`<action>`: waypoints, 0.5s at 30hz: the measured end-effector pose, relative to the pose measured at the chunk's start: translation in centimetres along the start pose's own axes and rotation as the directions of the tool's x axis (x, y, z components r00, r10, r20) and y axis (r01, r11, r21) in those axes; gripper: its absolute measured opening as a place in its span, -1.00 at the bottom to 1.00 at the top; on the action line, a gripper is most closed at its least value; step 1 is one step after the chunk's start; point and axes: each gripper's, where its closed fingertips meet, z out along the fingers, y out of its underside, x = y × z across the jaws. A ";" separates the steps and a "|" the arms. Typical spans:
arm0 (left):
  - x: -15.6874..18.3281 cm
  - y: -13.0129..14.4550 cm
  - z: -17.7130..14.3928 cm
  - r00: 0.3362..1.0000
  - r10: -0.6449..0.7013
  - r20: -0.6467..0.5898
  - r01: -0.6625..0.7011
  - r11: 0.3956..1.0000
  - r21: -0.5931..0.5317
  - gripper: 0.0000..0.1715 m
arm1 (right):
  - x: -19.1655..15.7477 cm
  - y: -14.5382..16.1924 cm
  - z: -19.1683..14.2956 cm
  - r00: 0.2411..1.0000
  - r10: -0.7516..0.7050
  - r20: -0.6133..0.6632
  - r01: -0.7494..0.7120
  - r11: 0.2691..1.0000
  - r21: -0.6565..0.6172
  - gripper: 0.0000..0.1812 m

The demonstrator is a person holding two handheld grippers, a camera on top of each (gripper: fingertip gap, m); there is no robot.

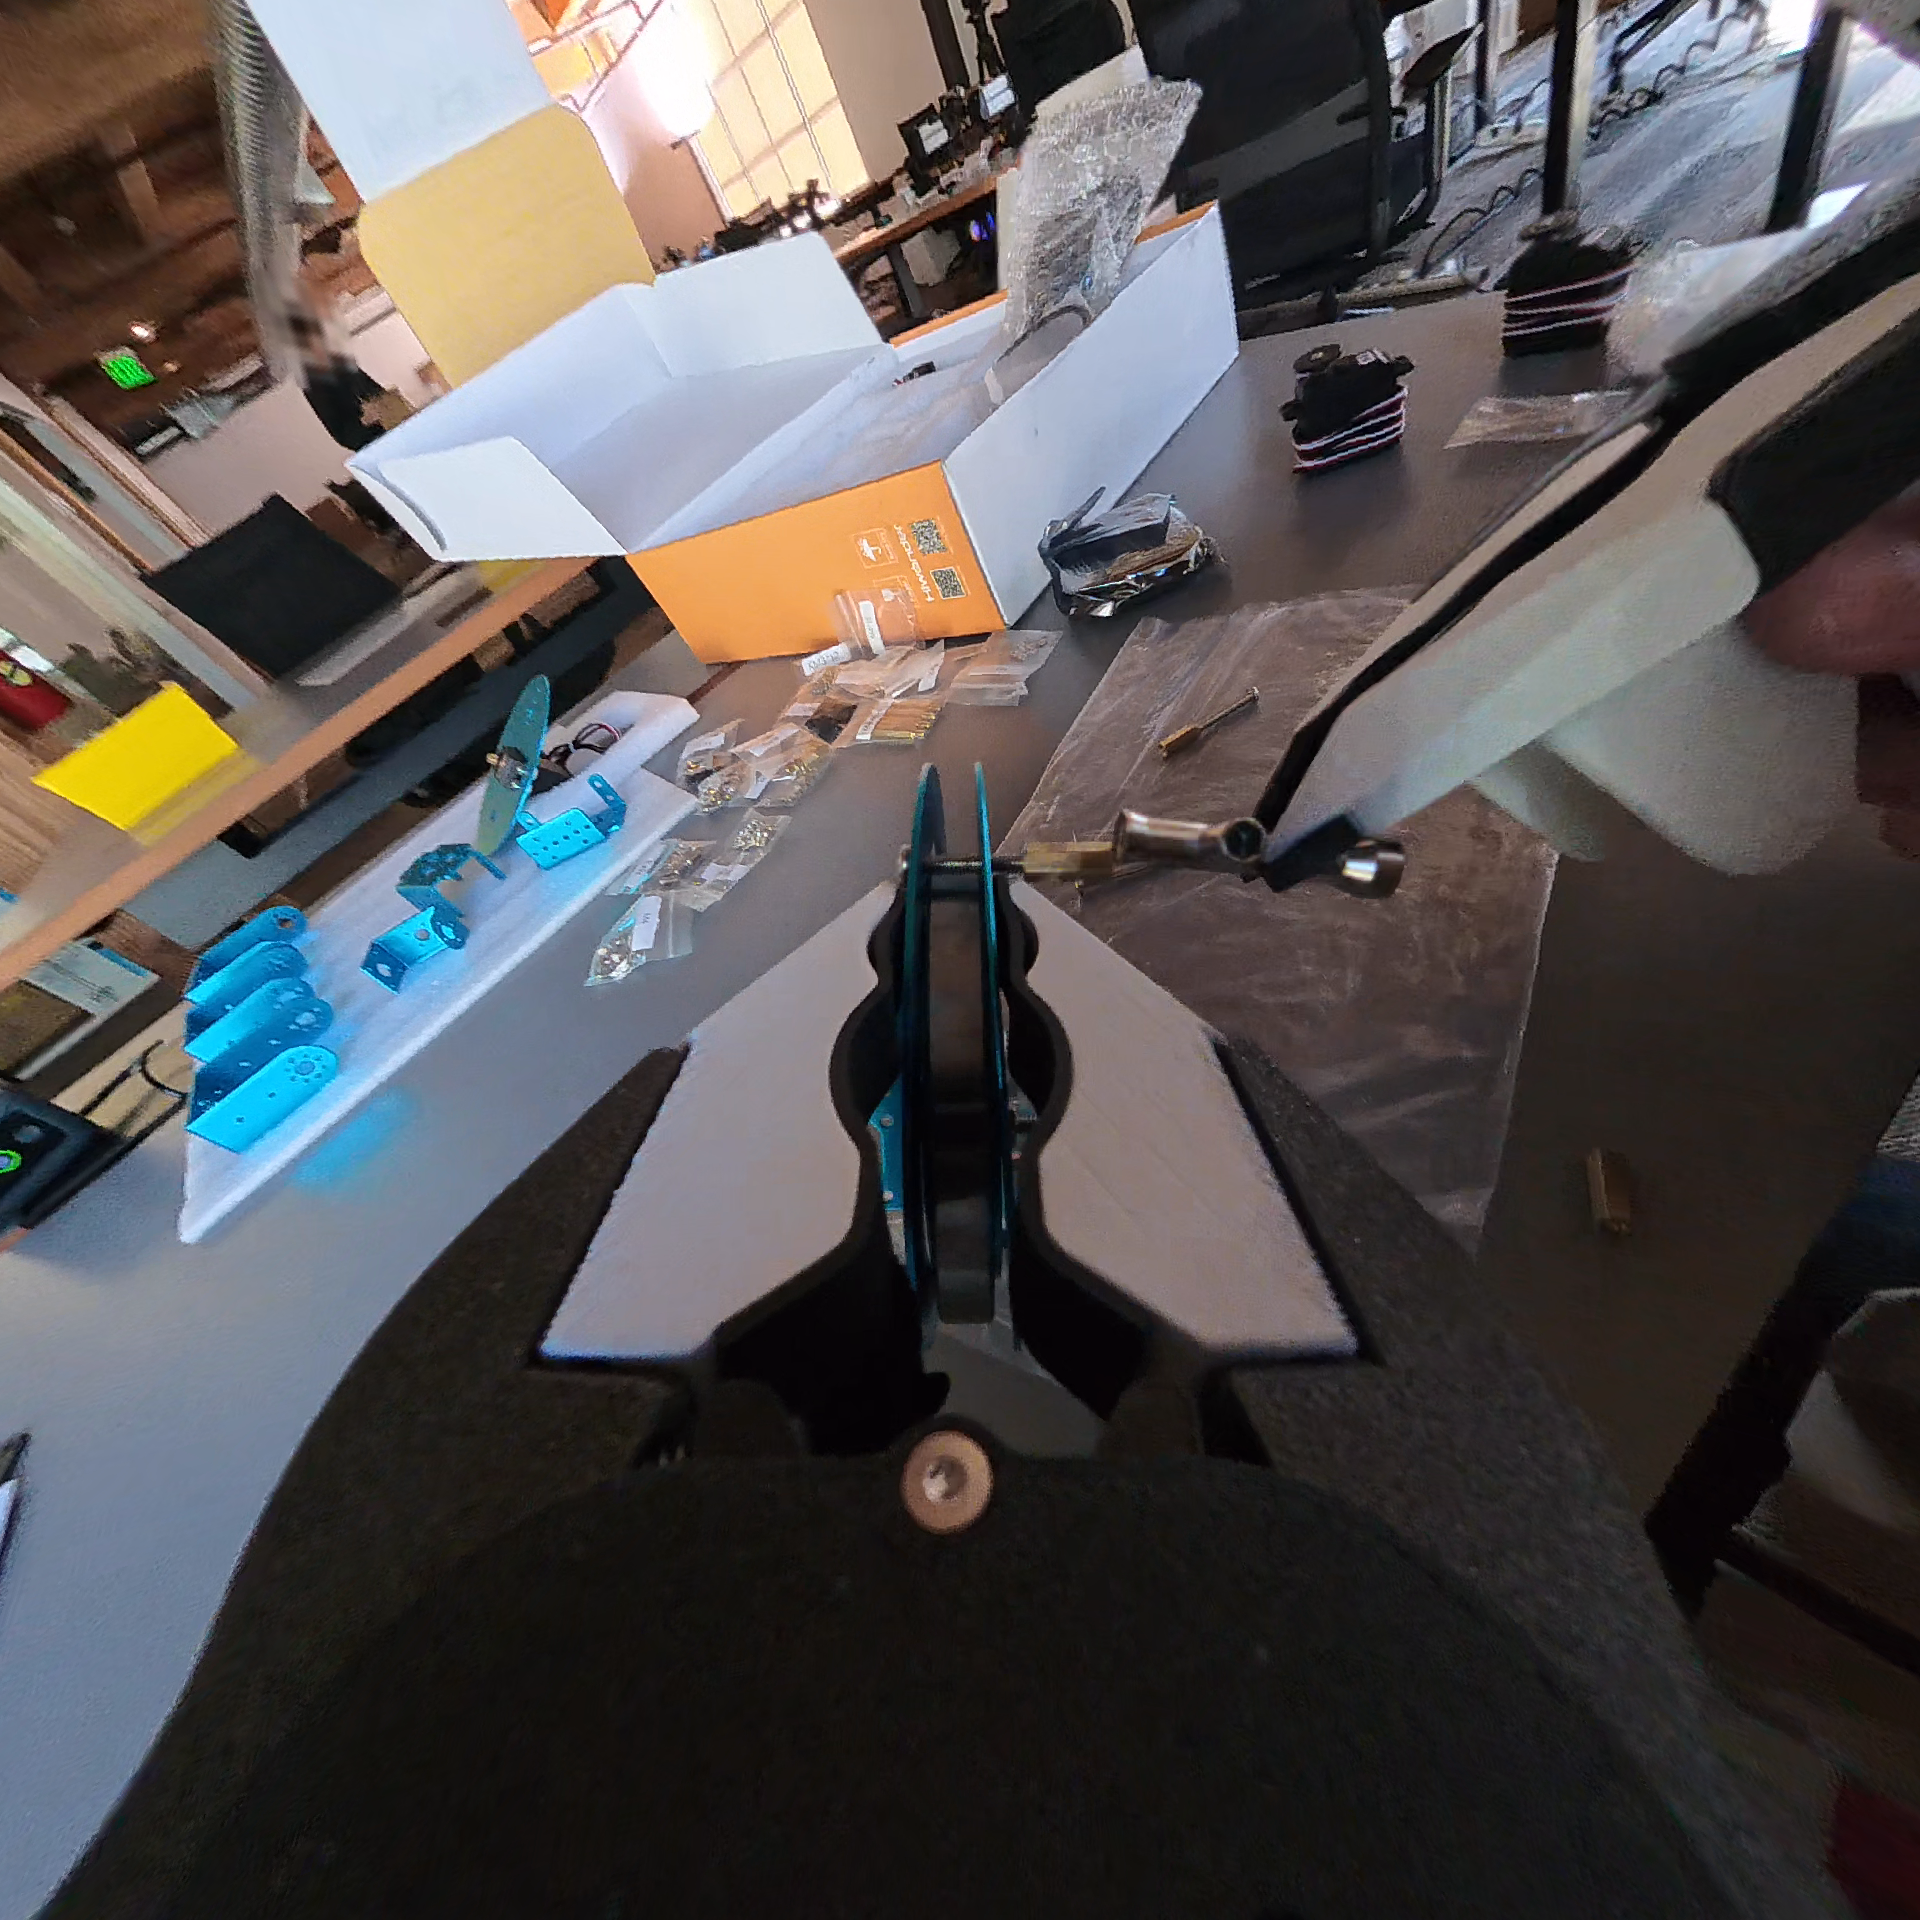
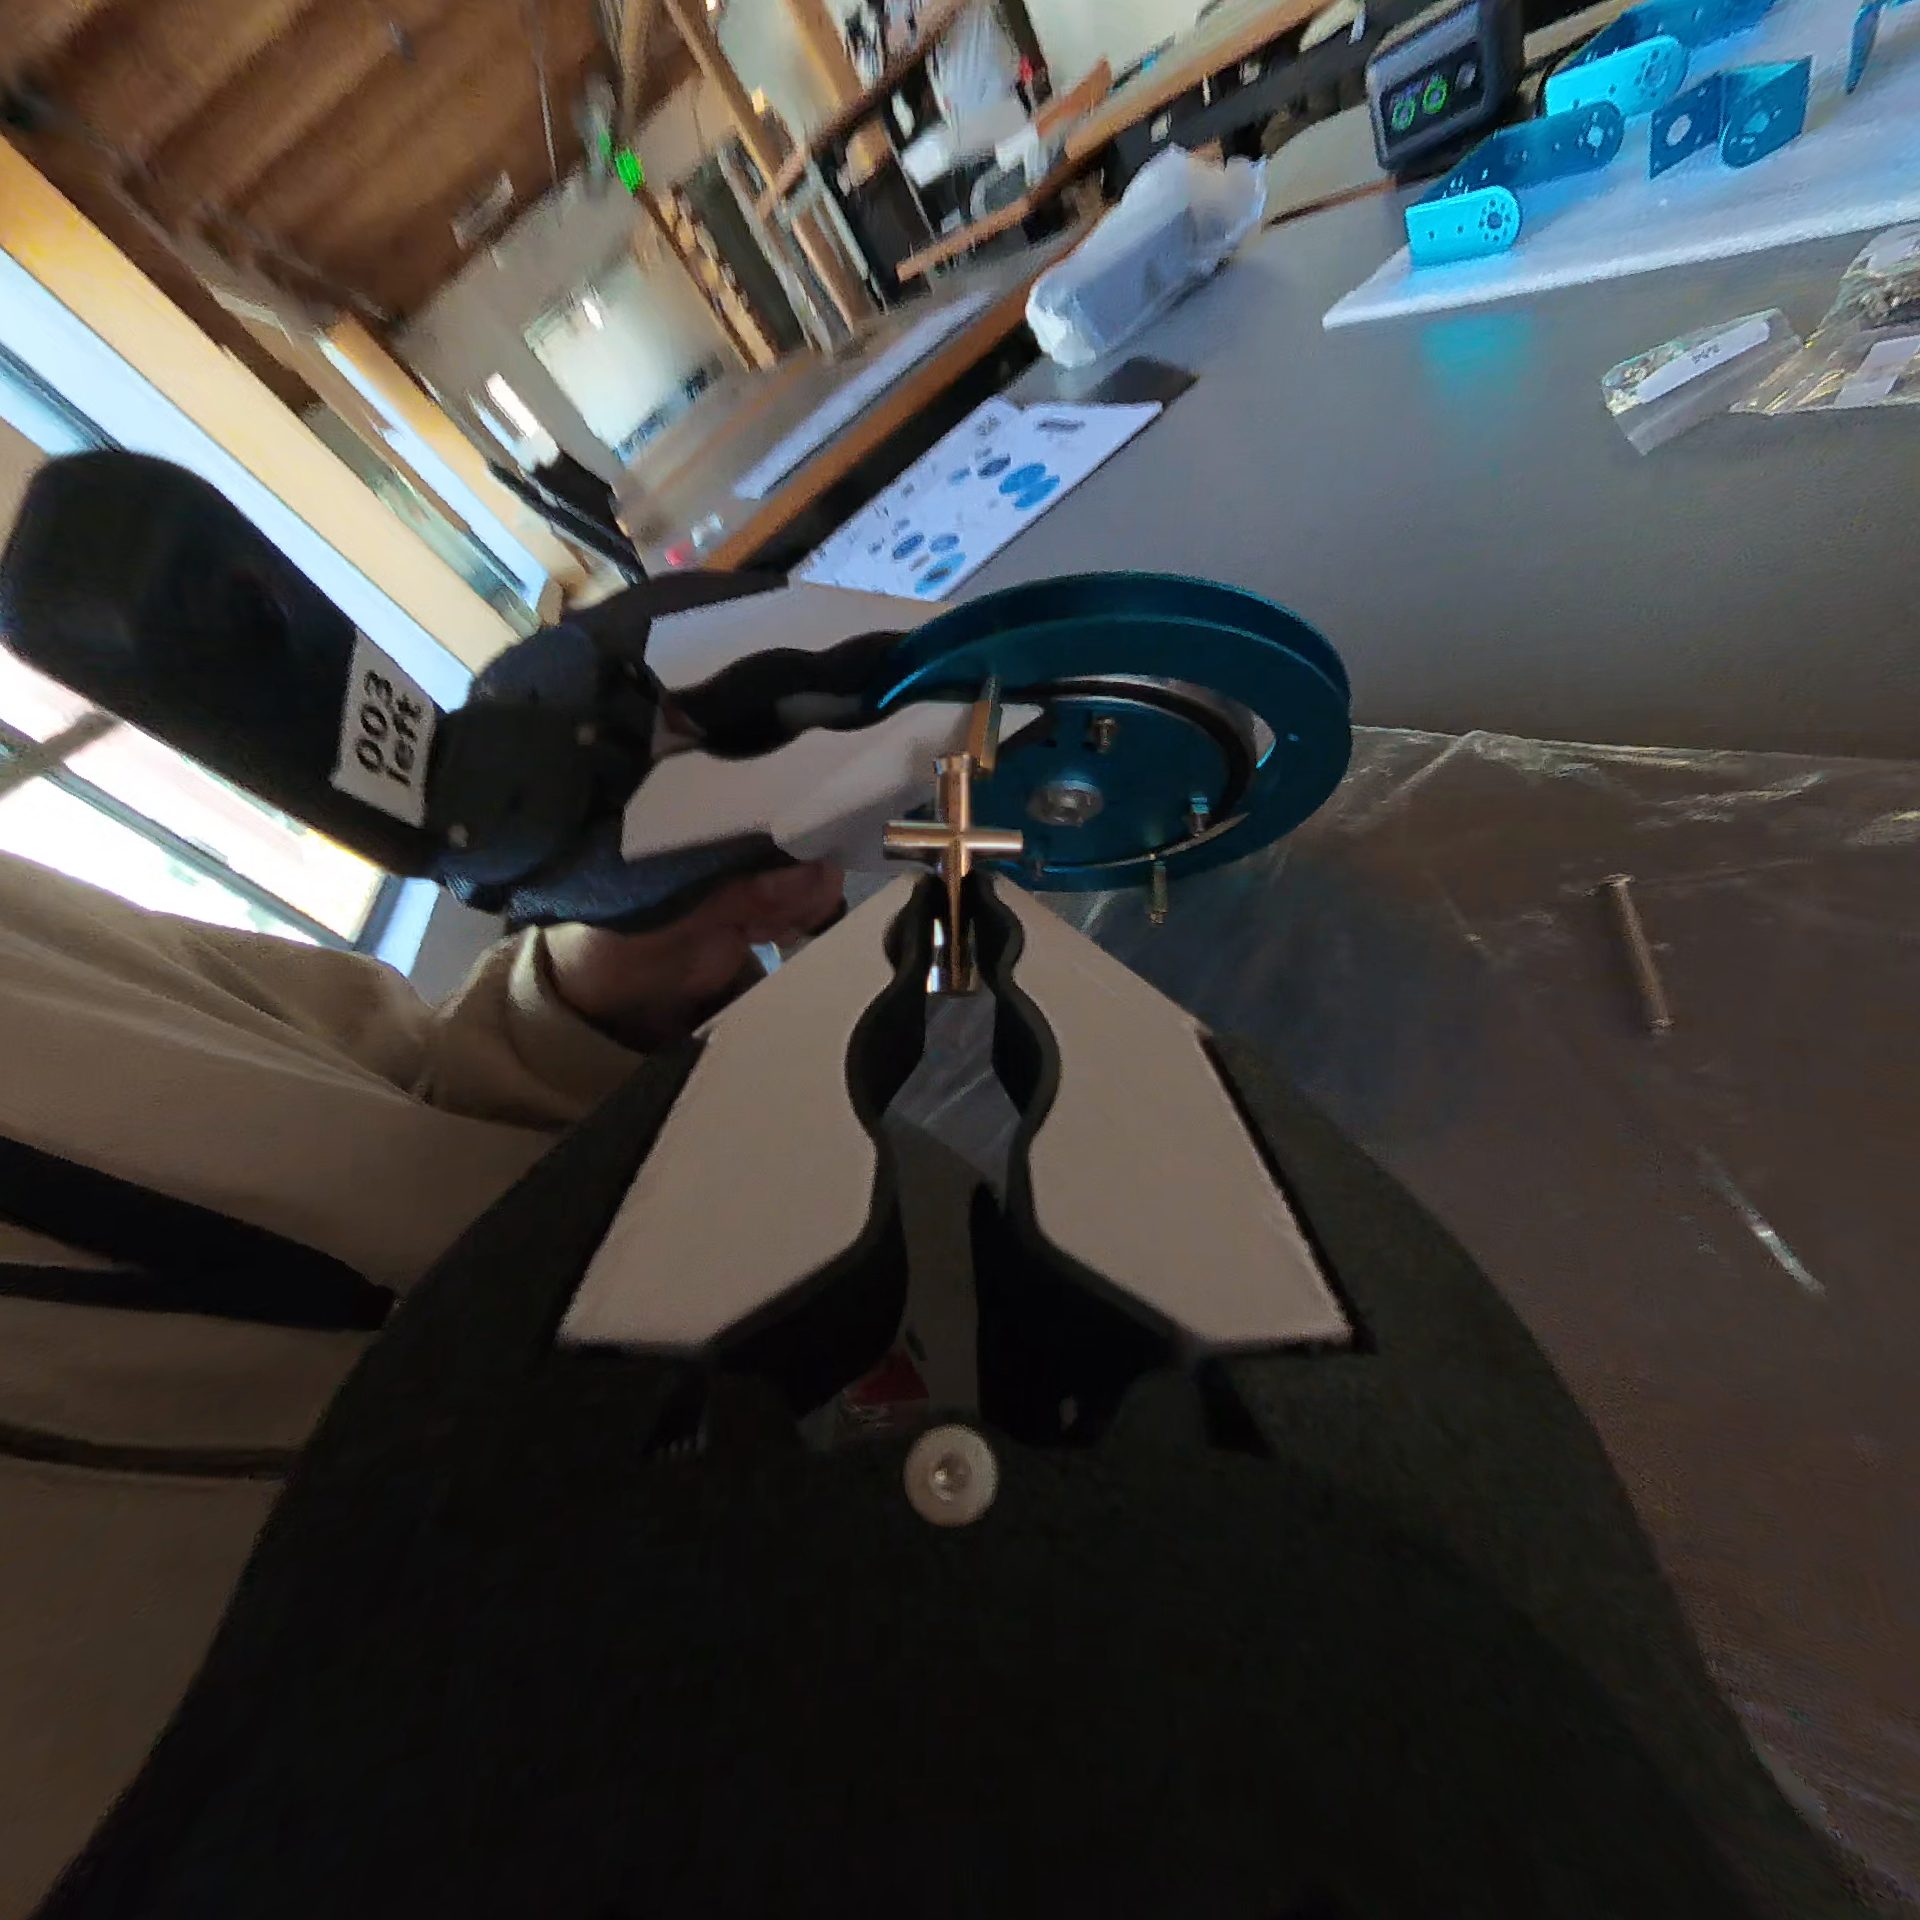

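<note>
Now left gripper (image 1: 951, 904) clamps blue wheel (image 1: 951, 997) edge-on; right gripper (image 2: 951, 914) pinches cross wrench (image 2: 956, 831), wheel at 12 o'clock.

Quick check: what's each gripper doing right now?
Left gripper: shut on the blue disc assembly.
Right gripper: shut on the silver cross wrench.

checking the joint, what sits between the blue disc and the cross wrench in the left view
A thin screw and a brass standoff span from the blue disc to the cross wrench, seen in the left wrist view.
</note>
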 end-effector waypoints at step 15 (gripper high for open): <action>0.7 0.1 -0.6 1.000 0.014 0.003 -0.014 1.000 0.015 -0.85 | -0.4 1.1 0.1 0.998 -0.024 -0.059 0.024 1.000 -0.006 -0.94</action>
